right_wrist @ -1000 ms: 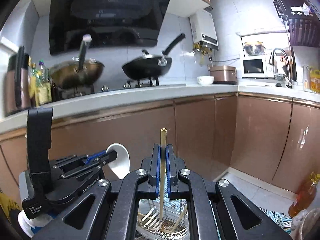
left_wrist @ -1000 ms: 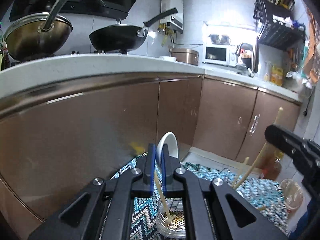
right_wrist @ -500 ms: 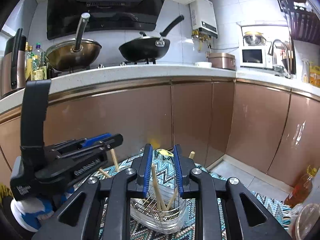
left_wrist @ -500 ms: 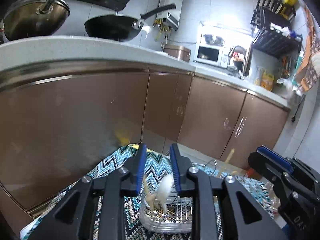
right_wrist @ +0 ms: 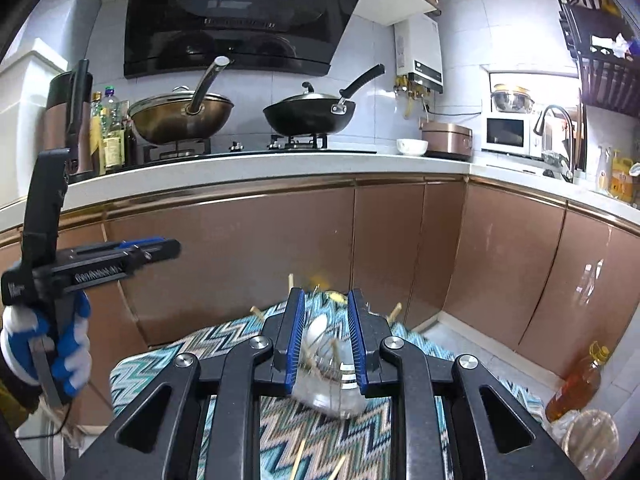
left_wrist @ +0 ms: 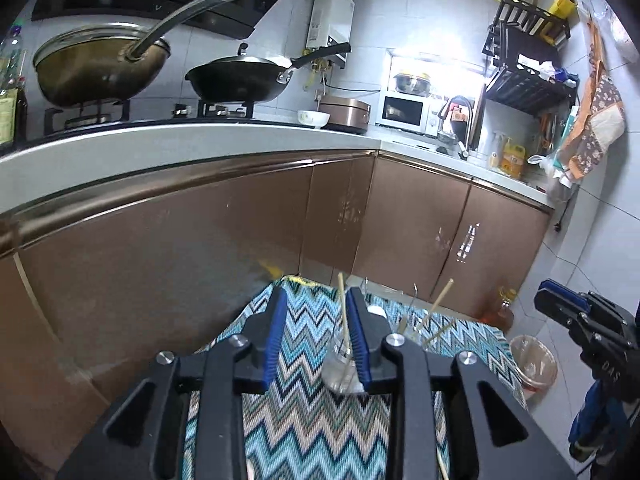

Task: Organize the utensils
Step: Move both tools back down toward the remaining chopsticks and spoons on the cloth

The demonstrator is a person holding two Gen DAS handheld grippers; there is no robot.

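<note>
Near the zigzag mat's [right_wrist: 320, 436] far edge, a clear utensil holder [right_wrist: 328, 380] with chopsticks [left_wrist: 342, 312]; left gripper [left_wrist: 316, 336] jaws opening, right gripper [right_wrist: 325, 340] parted, both empty.

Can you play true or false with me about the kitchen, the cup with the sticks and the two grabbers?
1. Chopsticks stand in the clear holder. True.
2. The right gripper squeezes a chopstick. False: its jaws are apart, empty.
3. The holder sits on a zigzag cloth. True.
4. Both pans are black. False: the left pan is bronze, the right wok black.
5. The left gripper is opening, empty. True.
</note>
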